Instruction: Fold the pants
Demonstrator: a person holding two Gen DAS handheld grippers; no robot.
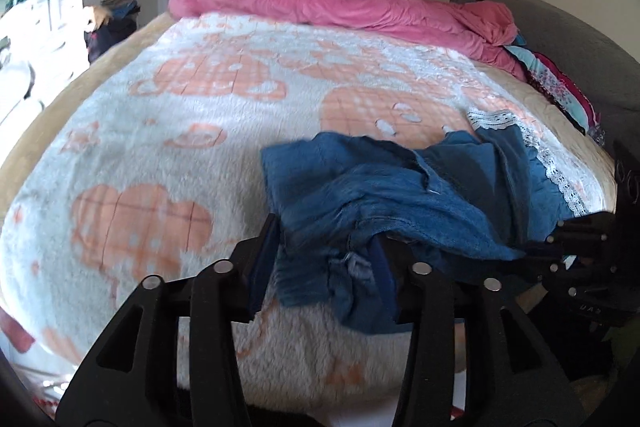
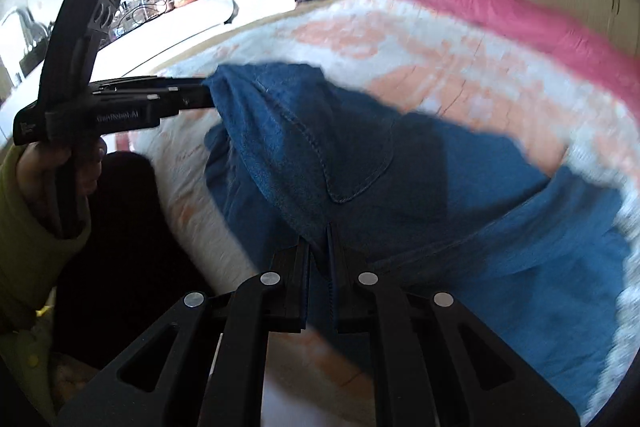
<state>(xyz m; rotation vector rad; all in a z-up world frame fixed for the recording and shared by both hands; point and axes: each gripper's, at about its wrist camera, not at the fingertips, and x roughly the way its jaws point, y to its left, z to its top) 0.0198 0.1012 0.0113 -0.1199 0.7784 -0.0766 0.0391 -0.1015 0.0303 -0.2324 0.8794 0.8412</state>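
1. A bed (image 1: 160, 131) with a fleecy peach-and-white blanket fills both views.
2. The denim pants (image 1: 380, 195) hang bunched at lower centre, soft and floppy.
3. The left gripper (image 1: 324, 267) and the right gripper (image 2: 320, 267) each have their fingers clenched on the cloth's edge; hems and waistband likely give the firmest hold.

The fluffy white-and-peach heart-patterned blanket (image 1: 168, 131) lies bare left of the bunched blue denim pants (image 1: 360, 187). A rumpled pink quilt (image 1: 340, 7) blocks the far edge; folded patterned clothes (image 1: 560, 83) crowd the right side.
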